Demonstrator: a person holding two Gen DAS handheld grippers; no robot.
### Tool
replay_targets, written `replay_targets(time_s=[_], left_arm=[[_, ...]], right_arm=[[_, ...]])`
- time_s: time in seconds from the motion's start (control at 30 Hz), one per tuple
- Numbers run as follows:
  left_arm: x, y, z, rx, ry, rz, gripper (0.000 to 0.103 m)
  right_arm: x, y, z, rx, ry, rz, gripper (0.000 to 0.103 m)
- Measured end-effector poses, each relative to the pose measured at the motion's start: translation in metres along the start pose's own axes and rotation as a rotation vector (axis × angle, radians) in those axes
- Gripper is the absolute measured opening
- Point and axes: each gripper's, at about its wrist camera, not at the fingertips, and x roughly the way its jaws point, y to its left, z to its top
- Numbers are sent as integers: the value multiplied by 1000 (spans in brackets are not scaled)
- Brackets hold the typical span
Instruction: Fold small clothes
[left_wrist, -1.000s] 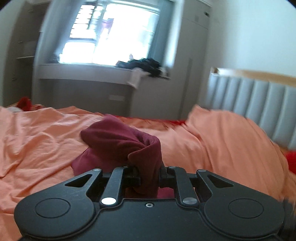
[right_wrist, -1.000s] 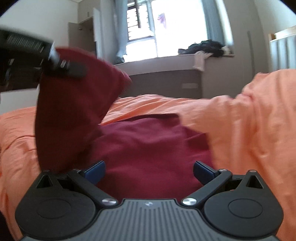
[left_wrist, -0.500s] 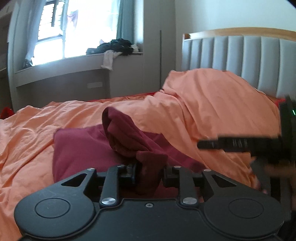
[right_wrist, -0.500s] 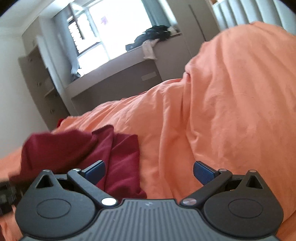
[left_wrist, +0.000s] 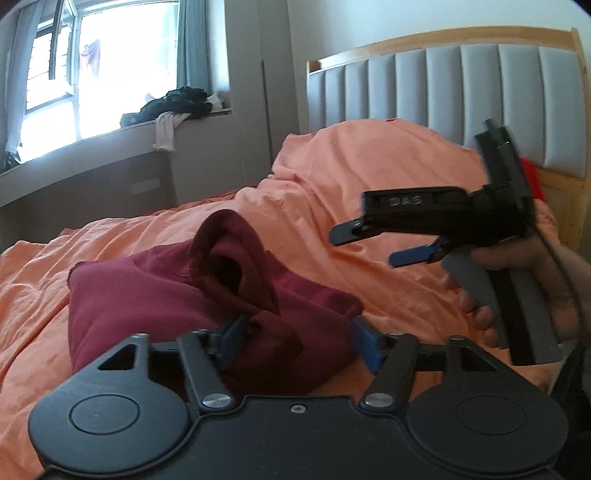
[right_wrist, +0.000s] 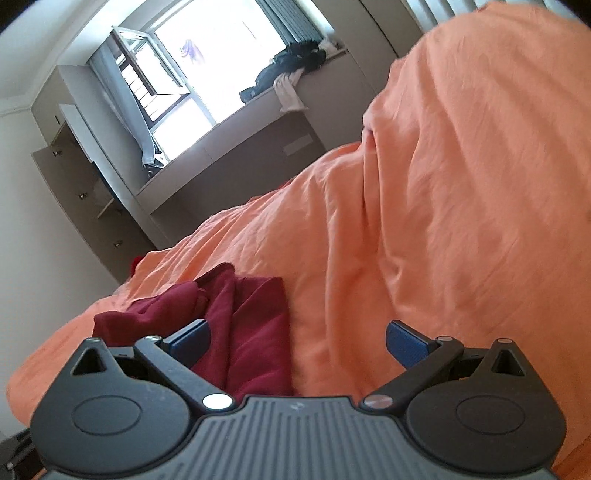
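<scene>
A dark red garment (left_wrist: 155, 295) lies crumpled on the orange bedsheet (left_wrist: 110, 240), one flap standing up in a loose fold. My left gripper (left_wrist: 295, 345) is open, its blue pads either side of the garment's near edge, the cloth lying between them. My right gripper (right_wrist: 297, 341) is open and empty, held above the sheet to the right of the garment (right_wrist: 243, 325). It also shows in the left wrist view (left_wrist: 373, 247), held in a hand, jaws apart.
A tall mound of orange bedding (left_wrist: 369, 177) rises on the right before a grey padded headboard (left_wrist: 443, 92). A window ledge (left_wrist: 110, 147) with a pile of dark clothes (left_wrist: 177, 103) lies at the back. A wardrobe (right_wrist: 92, 184) stands to the left.
My left gripper has opened and let go of the red garment, which has sunk onto the sheet. My right gripper has swung right and tilted, staying open.
</scene>
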Motion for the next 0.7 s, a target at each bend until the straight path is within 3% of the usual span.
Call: replay_targets(time_s=[0.07, 0.2, 0.33, 0.47, 0.6, 0.67, 0.7], left_arm=[[-3, -3, -1, 12, -8, -21, 85], [-2, -13, -2, 62, -3, 3, 86], [-13, -11, -2, 44, -11, 17, 86], [-35, -3, -2, 43, -35, 72, 95], [-52, 7, -5, 53, -22, 150, 97], [-55, 12, -8, 67, -7, 176, 96], [-55, 14, -10, 78, 5, 185, 96]], right_arm=[[2, 0, 0, 20, 2, 22, 103], [6, 9, 2, 9, -7, 109, 103], [12, 30, 7, -60, 12, 260, 103], [14, 55, 6, -170, 7, 332, 103], [13, 68, -3, -236, -11, 362, 102], [14, 71, -8, -216, -16, 353, 92], [16, 69, -11, -198, -9, 351, 82]])
